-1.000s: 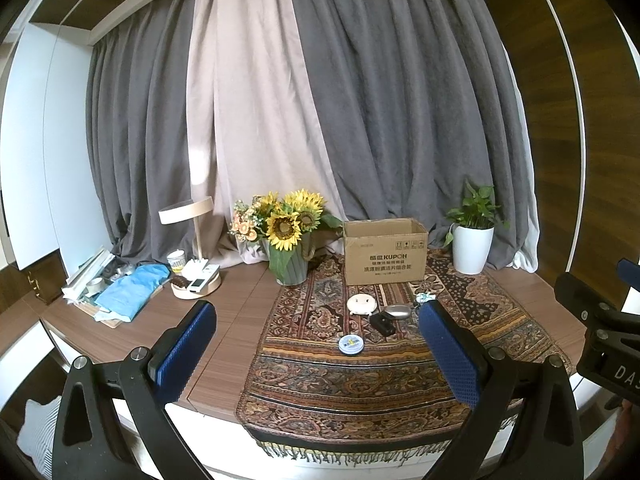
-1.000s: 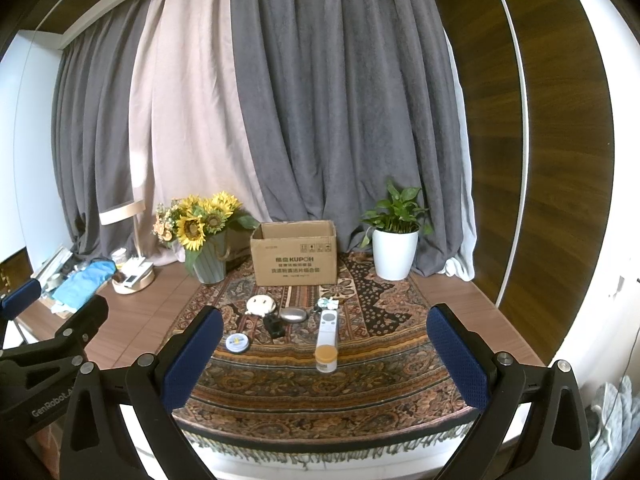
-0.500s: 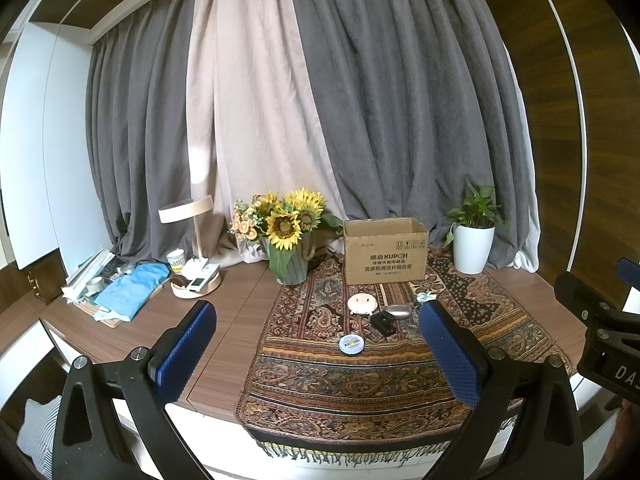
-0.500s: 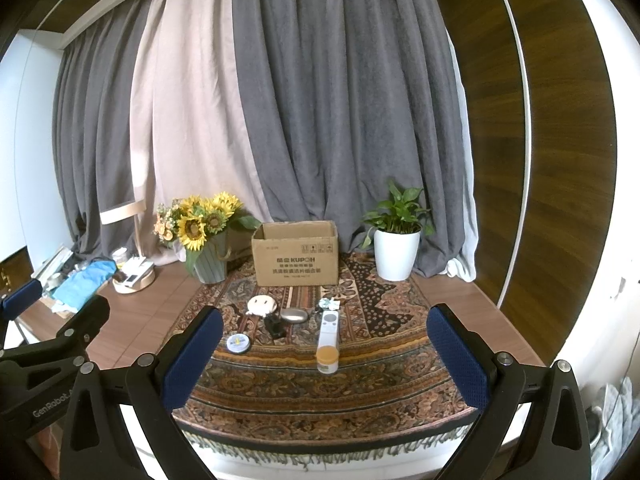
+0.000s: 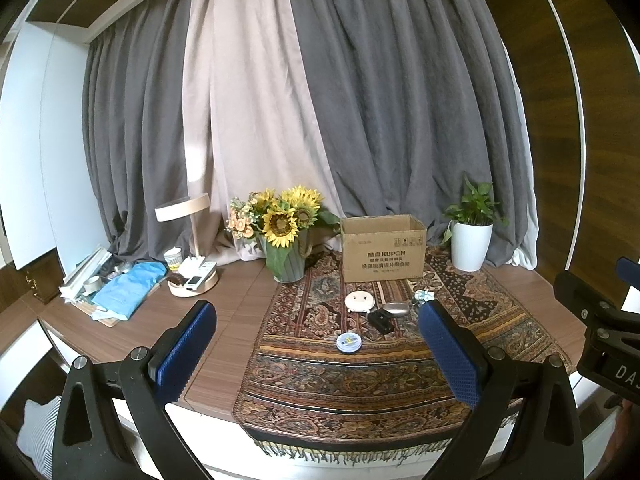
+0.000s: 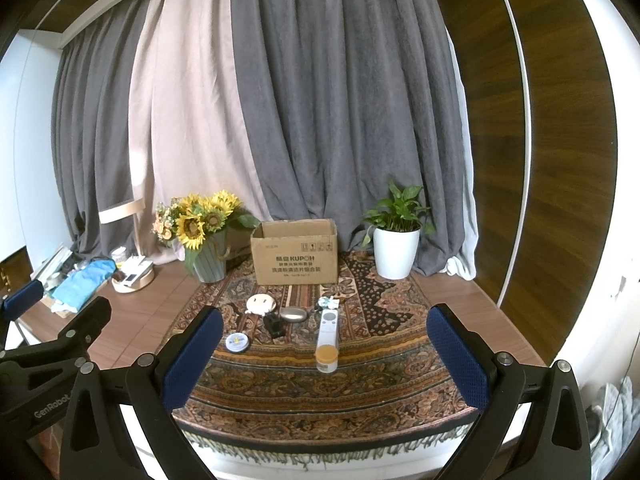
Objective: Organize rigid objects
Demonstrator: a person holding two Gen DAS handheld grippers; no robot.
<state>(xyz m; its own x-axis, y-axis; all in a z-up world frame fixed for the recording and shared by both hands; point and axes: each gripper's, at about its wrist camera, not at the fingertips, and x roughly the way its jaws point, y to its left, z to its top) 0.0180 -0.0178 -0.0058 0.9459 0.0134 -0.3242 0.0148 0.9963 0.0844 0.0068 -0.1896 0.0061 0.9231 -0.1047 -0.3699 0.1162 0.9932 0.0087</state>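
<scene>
White remote (image 6: 328,330) in right view only.

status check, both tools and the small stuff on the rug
Left tool open, empty. Right tool open, empty. Small items loose on rug before open cardboard box. Nothing in the way.
</scene>
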